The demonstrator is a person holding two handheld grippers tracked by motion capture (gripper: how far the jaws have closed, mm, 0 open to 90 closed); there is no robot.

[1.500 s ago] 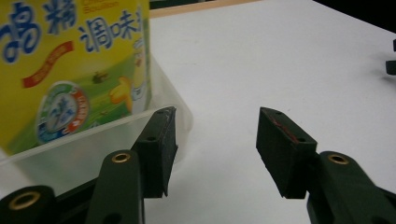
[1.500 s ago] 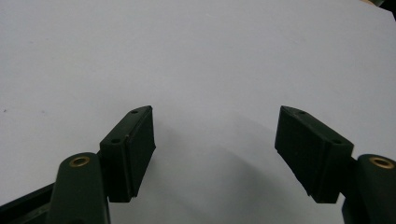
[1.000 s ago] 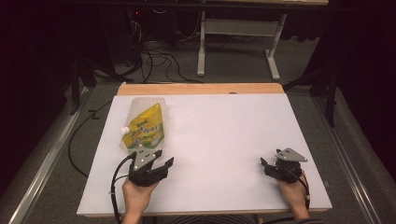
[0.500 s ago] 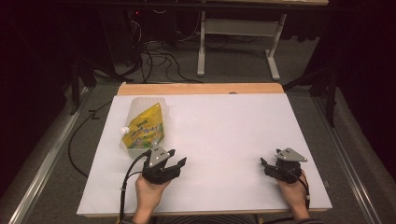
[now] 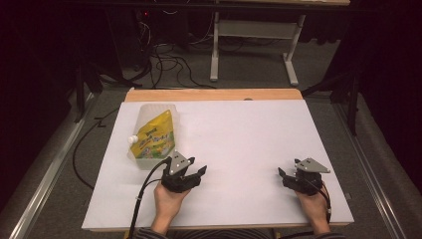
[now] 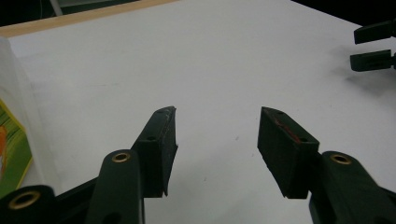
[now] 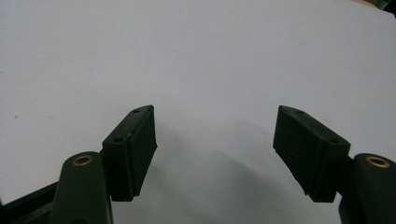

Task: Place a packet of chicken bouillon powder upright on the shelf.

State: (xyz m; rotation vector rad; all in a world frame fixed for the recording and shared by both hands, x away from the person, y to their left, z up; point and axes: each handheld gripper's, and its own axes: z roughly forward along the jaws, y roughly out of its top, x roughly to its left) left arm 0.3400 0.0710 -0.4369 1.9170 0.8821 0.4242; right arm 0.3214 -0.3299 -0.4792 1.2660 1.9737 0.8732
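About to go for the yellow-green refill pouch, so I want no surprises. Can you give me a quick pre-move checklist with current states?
1. Left gripper open, nothing between the jaws: ok.
2. Right gripper open and empty: ok.
3. Yellow-green plastic refill pouch with white cap lying flat on the white table, free of both grippers: ok.
4. Left gripper aimed at the pouch: not ok, the pouch sits at its view's left edge.
5. Pouch cap sealed: cannot tell.

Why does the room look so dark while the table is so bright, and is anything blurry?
High view: light falls on the white table, the floor behind stays dim; the yellow-green refill pouch reads soft. Left gripper view: the open left gripper is sharp, the pouch edge blurs. Right gripper view: the open right gripper casts a soft grey shadow on the table.
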